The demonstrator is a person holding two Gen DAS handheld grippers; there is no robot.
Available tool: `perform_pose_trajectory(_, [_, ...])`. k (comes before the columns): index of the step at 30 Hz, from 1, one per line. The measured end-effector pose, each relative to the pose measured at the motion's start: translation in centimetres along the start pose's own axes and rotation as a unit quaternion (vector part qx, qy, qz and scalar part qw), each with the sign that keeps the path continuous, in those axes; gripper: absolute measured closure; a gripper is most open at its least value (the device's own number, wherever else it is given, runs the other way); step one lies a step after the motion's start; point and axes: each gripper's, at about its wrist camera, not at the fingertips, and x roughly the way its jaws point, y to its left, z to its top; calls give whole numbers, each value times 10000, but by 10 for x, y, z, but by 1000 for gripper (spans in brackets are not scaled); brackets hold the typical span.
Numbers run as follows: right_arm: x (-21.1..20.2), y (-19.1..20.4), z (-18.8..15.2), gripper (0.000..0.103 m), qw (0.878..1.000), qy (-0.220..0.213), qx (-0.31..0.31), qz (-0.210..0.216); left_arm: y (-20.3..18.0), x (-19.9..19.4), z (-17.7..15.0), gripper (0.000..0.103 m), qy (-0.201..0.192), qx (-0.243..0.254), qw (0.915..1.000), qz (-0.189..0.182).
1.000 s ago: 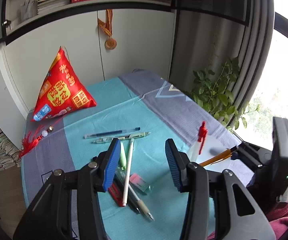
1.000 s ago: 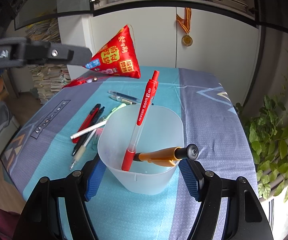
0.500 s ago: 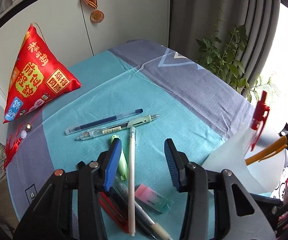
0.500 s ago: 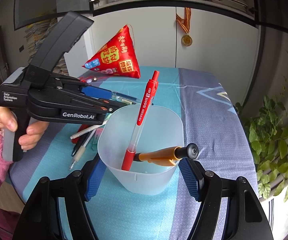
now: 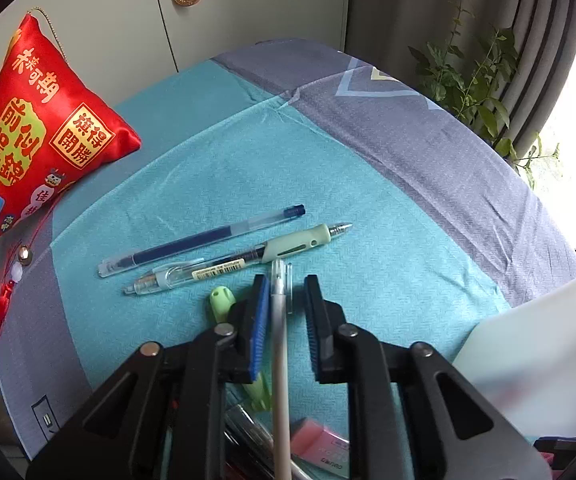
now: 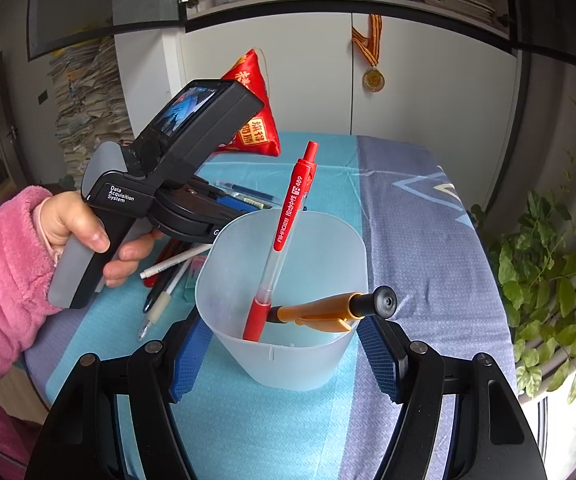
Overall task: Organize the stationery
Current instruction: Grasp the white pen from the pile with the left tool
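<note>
My left gripper [image 5: 286, 292] is low over the teal cloth, its jaws narrowed around a white pen [image 5: 279, 344] that lies between the blue pads; a gap shows on the right side. A green pen [image 5: 222, 300], a pink eraser [image 5: 319, 440], a blue gel pen [image 5: 200, 240] and a clear pen with a green grip [image 5: 240, 260] lie close by. My right gripper [image 6: 284, 360] is open around a translucent cup [image 6: 284, 300], which holds a red pen [image 6: 288, 232] and an orange pen [image 6: 327, 308]. The cup also shows in the left wrist view [image 5: 535, 360].
A red satin pouch [image 5: 36, 140] sits at the back left of the table. White cupboard doors with a hanging medal [image 6: 373, 79] stand behind. A leafy plant [image 6: 547, 260] and window are on the right. Several more pens [image 6: 168, 272] lie left of the cup.
My left gripper came down toward the table and narrowed its jaws around the white pen. My right gripper and the cup stayed still.
</note>
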Motion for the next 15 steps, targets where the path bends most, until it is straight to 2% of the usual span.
perform_pose_trajectory(5, [0,0,0,32,10000,2,4,1,-5,-6,-3,95,-13,49,10000,-6])
perform_pose_trajectory(15, [-1,0,-1,32,10000,-17,12,-10,-8,-90,-13,95,-1006,-145,9948,-16])
